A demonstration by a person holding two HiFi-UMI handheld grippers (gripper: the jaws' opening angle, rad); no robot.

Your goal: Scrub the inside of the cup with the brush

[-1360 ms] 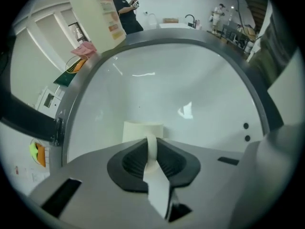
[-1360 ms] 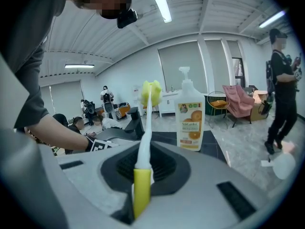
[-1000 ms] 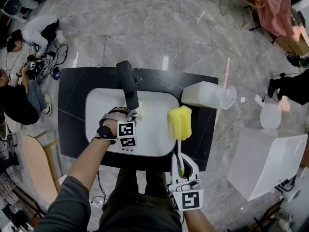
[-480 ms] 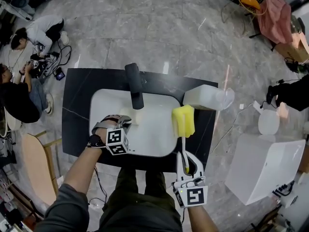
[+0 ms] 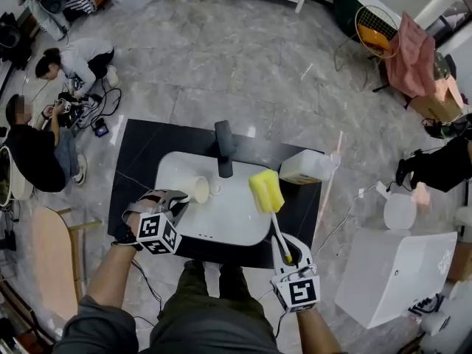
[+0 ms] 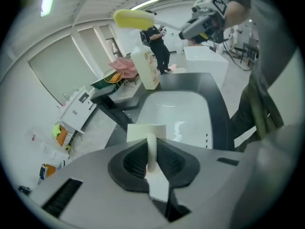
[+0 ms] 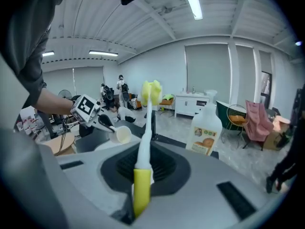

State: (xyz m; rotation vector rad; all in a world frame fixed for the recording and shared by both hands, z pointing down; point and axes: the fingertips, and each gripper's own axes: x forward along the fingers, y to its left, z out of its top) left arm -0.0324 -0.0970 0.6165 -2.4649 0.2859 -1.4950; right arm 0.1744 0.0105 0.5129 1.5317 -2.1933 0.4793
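Nearest the person, at the front edge of the white oval sink basin [image 5: 221, 220], the right gripper [image 5: 286, 249] has its fingers clamped on the yellow-tipped handle of the long white brush with the yellow sponge head [image 5: 265, 191]. The head is raised over the basin's right side, probably kept clear until the cup is offered. At the basin's left, the left gripper [image 5: 179, 200] has its fingers pinched on the handle of the white cup [image 5: 200, 189], held over the basin with its mouth turned towards the brush, so drips should fall inside. Behind the basin stand the black faucet [image 5: 224, 147] and, on the black bench [image 5: 133, 161], a white soap bottle [image 5: 306, 167].
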